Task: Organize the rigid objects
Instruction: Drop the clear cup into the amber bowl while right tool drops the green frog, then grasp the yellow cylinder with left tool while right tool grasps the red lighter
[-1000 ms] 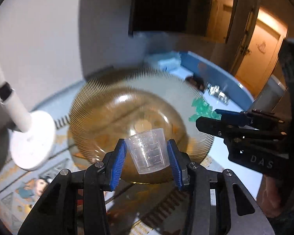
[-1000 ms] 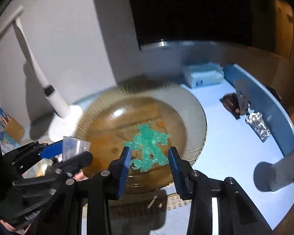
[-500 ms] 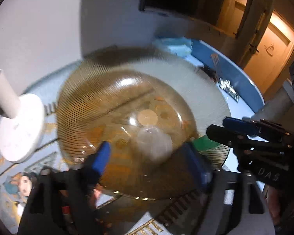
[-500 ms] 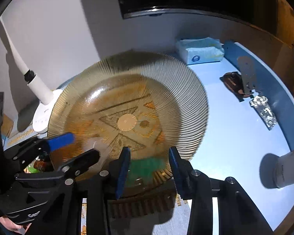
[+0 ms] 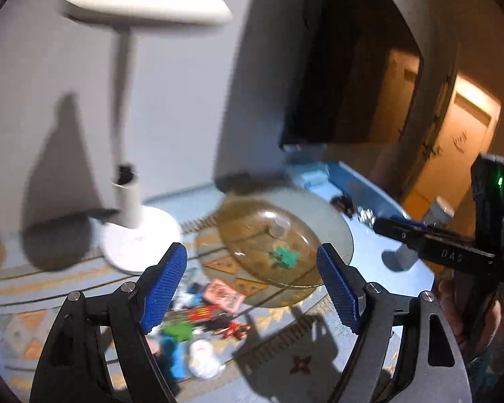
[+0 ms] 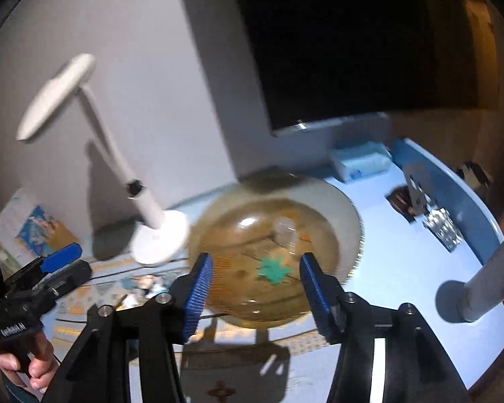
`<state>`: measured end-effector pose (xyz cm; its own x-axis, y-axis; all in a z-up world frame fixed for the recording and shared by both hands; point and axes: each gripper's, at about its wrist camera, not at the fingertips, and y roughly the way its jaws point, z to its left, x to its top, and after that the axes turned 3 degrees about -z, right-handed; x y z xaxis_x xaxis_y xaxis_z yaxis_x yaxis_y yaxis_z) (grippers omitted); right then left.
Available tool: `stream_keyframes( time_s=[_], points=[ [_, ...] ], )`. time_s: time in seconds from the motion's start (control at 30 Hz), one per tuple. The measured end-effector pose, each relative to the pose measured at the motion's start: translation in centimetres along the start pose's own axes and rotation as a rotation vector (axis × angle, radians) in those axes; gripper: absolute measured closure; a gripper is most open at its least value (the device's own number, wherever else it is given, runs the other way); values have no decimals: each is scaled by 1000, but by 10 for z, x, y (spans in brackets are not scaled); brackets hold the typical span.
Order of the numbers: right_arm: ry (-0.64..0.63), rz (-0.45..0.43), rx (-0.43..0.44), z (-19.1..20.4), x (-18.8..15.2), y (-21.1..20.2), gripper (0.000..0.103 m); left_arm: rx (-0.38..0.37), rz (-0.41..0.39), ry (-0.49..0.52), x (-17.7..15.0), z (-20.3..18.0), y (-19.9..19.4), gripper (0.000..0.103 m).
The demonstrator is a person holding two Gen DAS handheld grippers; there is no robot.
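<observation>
An amber ribbed glass bowl [image 5: 332, 215] [image 6: 339, 208] stands on the patterned mat. Inside it lie a small clear measuring cup [image 5: 279, 228] [image 6: 285, 231] and a green toy figure [image 5: 282, 257] [image 6: 274, 270]. My left gripper [image 5: 252, 268] hangs open above and short of the bowl, nothing between its blue pads. My right gripper [image 6: 256, 268] is also raised back from the bowl, its jaws opening and empty. Each gripper shows in the other's view: the right gripper [image 5: 383, 225] beside the bowl's right, the left gripper [image 6: 74, 263] at far left, held by a hand.
A white desk lamp stands on its round base [image 5: 141, 238] [image 6: 161, 238] left of the bowl. Small toys and a pink card [image 5: 223, 294] lie on the mat in front. A tissue pack [image 6: 359, 163], a foil blister [image 6: 443, 228] and a grey cylinder [image 6: 487, 278] sit on the blue table.
The left gripper let go of the cup and the right gripper let go of the green toy; both now lie in the bowl. Both grippers opened and drew up and back.
</observation>
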<state>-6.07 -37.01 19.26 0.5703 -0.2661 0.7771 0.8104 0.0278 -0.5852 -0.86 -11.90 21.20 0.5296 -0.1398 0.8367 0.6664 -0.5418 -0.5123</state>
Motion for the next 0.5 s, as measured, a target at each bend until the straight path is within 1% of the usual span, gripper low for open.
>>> stream_keyframes(
  time_s=[0.03,0.1,0.17,0.23,0.3,0.4,0.5],
  points=[
    [-13,-15,24,11,-1,-9,47,11,-20,-3,1,4,-12,25],
    [-42,-34,62,31,-2,-20,47,54,-74,-6,4,16,-46,25],
    [-63,-43,97,46,-4,-27,47,95,-113,-12,5,26,-71,25],
    [-89,-54,126,64,-6,-35,47,132,-139,-26,2,36,-90,25],
    [-114,-58,149,79,-7,-38,47,151,-151,-39,-3,46,-103,25],
    [-130,-46,175,97,-14,-36,47,180,-129,-58,-18,59,-106,25],
    [-138,9,198,109,-27,-20,47,206,-73,-92,-43,75,-96,25]
  ],
)
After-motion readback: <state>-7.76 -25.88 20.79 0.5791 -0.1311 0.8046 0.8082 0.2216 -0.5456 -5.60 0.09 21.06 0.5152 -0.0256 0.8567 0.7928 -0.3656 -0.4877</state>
